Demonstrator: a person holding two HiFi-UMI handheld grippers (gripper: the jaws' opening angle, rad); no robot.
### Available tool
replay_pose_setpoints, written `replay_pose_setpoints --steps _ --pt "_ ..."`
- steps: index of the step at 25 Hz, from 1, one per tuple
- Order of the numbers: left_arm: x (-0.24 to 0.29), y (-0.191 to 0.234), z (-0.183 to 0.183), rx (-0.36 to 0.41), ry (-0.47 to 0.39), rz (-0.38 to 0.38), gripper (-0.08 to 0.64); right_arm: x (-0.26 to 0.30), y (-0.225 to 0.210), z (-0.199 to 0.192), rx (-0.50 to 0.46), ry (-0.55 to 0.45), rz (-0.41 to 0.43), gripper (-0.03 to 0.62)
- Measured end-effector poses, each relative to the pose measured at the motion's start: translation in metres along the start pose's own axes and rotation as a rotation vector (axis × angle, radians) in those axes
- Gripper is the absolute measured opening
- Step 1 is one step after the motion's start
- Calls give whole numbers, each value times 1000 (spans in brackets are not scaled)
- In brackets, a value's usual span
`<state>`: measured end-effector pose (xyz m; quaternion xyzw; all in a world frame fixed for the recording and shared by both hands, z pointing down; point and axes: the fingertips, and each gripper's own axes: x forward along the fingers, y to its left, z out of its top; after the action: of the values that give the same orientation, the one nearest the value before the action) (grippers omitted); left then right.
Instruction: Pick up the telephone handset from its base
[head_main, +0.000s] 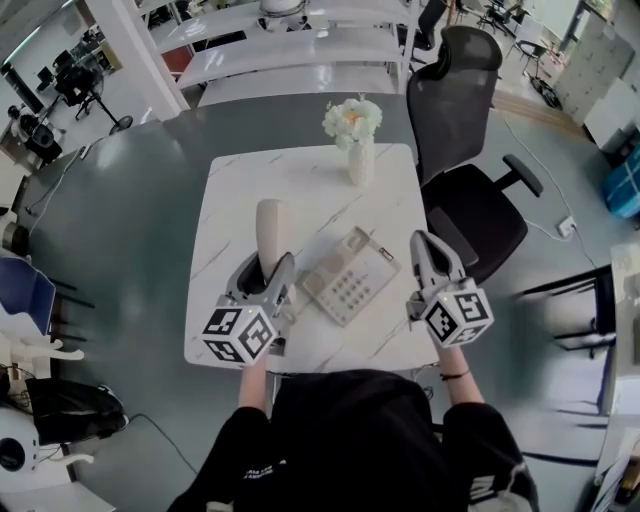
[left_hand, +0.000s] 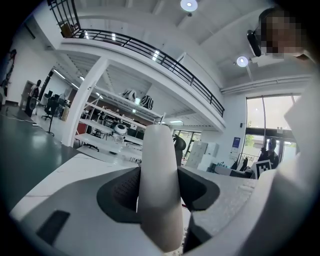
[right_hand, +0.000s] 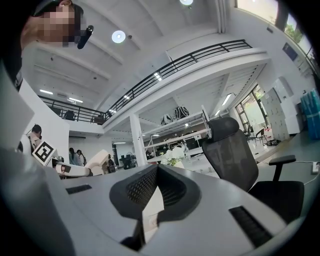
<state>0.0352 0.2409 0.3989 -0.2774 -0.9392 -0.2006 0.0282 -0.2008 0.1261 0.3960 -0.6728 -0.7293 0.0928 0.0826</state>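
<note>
White marble-look table (head_main: 300, 180) under both hands. We see left gripper (head_main: 266, 270) clamped on telephone handset (head_main: 268, 228), long axis running out past jaw tips, away from us. Handset clear of base (head_main: 347, 280), just left of it. Right gripper (head_main: 428, 247) pressed together, empty, right of base.

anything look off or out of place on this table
Only the handset is off its base, held in the left gripper. The base lies skewed to the table edges. Nothing looks spilled or broken.
</note>
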Motion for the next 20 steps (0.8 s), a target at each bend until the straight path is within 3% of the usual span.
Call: replay_pose_setpoints --steps 20 --pt "-10 2 5 -9 -27 26 209 -4 4 5 -35 0 13 -9"
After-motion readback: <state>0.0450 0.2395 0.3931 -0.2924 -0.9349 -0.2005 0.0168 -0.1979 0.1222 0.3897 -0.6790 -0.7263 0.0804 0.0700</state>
